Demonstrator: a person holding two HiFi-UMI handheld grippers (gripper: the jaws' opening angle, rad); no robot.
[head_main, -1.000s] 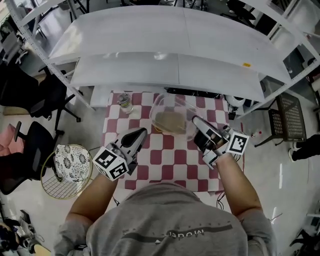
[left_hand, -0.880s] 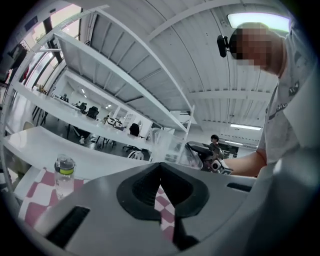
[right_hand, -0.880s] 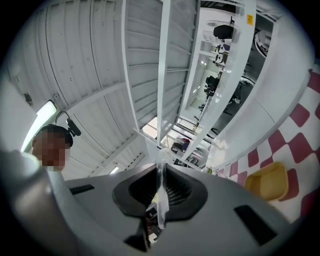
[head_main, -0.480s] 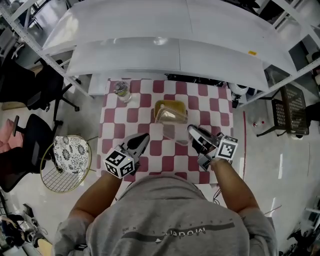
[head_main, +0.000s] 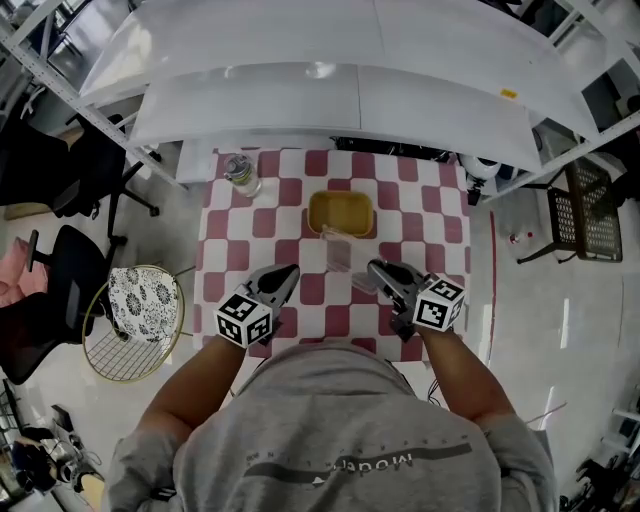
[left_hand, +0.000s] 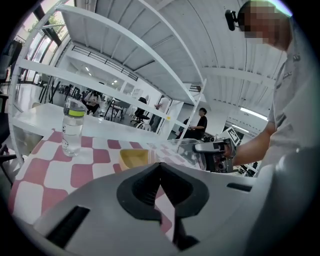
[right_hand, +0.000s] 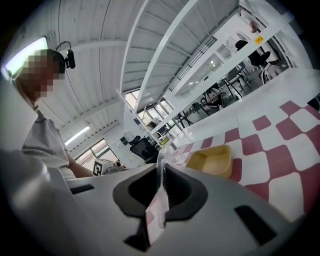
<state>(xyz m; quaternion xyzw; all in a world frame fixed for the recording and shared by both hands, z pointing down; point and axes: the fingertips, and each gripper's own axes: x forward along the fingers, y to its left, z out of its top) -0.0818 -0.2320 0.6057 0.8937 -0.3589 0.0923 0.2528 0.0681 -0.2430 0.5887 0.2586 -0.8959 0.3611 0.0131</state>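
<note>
Since 1.0 s ago: clear container (head_main: 340, 254) has moved off yellow dish (head_main: 341, 213) and been drawn back toward person. Both grippers now nearer body. Right gripper (head_main: 374, 270): jaws pinched tight on container's thin rim, clear wall sandwiched between them. Container sits over checked cloth (head_main: 440, 215), just on near side of dish; contact with cloth not discernible. Left gripper (head_main: 287, 271): jaws together, nothing between, held over cloth, apart from container. Bottle (head_main: 238, 172) upright at far-left corner of cloth.

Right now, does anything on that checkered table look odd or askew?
The clear container looks tipped sideways over the table, pinched by its thin wall in the right hand-held gripper, near the yellow tray. Nothing appears spilled; the bottle stands upright.
</note>
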